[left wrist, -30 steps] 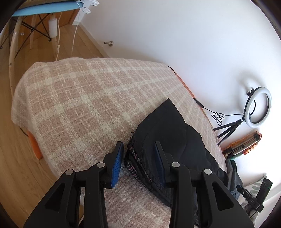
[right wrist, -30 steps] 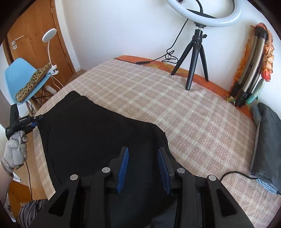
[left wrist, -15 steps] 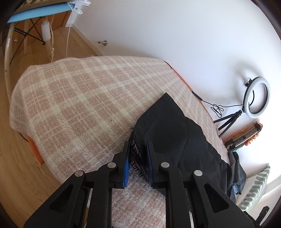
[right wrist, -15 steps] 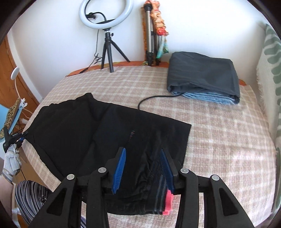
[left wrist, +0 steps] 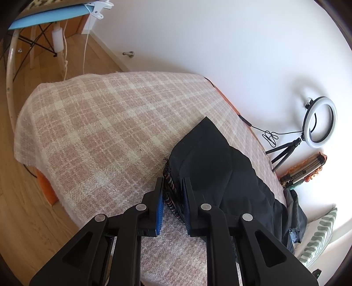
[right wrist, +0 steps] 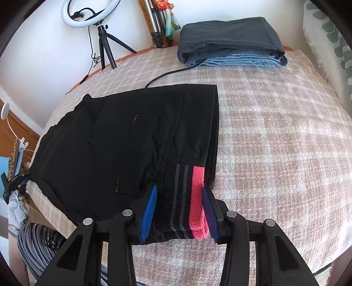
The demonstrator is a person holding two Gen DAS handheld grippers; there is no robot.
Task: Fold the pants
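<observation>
Lying spread across the checked blanket (right wrist: 275, 136) of the bed, the black pants (right wrist: 123, 140) stretch from the near edge toward the wall, with their striped waistband (right wrist: 187, 198) at the end closest to the right-hand camera. The right gripper (right wrist: 179, 193) has its blue-padded fingers on either side of that waistband, the grey and pink stripes lying between them; the jaws stand fairly wide and I cannot tell whether they press the cloth or only straddle it. At the other end, the left gripper (left wrist: 172, 187) is closed on a bunched, striped edge of the pants (left wrist: 211, 160), its two pads pinching the fabric between them. In the right-hand view that same gripper shows small at the far left edge, held in a white-gloved hand (right wrist: 16, 206). Farther along the bed, a folded stack of dark and blue clothes (right wrist: 231, 44) rests near the wall, well apart from the pants. A ring light (right wrist: 88, 13) on a tripod stands against the wall.
</observation>
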